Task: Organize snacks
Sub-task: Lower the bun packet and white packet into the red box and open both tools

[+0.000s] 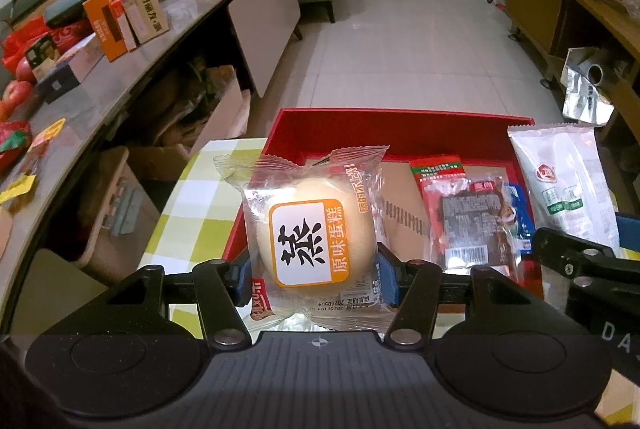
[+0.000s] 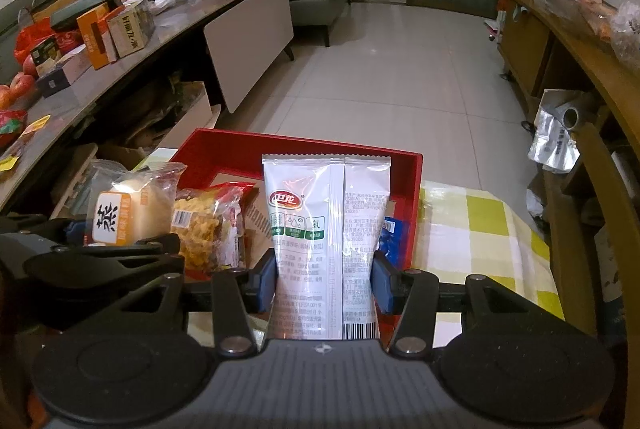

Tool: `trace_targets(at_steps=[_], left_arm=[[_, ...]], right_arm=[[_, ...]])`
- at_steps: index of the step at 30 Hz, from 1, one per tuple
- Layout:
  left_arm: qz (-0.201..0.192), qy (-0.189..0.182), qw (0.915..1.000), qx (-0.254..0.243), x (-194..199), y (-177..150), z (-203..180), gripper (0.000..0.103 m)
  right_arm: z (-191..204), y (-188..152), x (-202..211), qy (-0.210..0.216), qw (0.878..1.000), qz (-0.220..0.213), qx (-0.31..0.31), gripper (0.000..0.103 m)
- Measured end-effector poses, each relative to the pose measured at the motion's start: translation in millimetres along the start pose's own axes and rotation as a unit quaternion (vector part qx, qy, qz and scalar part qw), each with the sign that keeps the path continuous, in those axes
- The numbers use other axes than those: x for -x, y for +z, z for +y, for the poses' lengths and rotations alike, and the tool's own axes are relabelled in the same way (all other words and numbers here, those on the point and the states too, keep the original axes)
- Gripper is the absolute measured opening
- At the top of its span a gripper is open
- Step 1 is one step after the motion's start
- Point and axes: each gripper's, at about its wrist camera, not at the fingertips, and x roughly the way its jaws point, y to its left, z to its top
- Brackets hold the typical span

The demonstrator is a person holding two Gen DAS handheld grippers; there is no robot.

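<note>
Red tray [image 1: 400,125] centre bare, packets [image 1: 468,217] crowd right

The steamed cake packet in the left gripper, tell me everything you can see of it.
The cake packet is a clear crinkly plastic wrapper with serrated sealed ends around one round, pale yellow cake. An orange-bordered white label with large black characters covers its front. The left gripper holds it upright, blue pads pressing both sides, over the near-left edge of the red tray. A date code is printed along its bottom seal.
</note>
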Motion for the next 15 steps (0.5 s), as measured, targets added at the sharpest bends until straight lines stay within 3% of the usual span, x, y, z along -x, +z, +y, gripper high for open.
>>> trace_targets(at_steps=[15], left_arm=[[0.014,0.012,0.9998,0.002,-33.6,16.2,-4.7,0.065]], right_arm=[[-4.3,15.5,-35.1,0.002,1.0,0.012,0.001,0.058]])
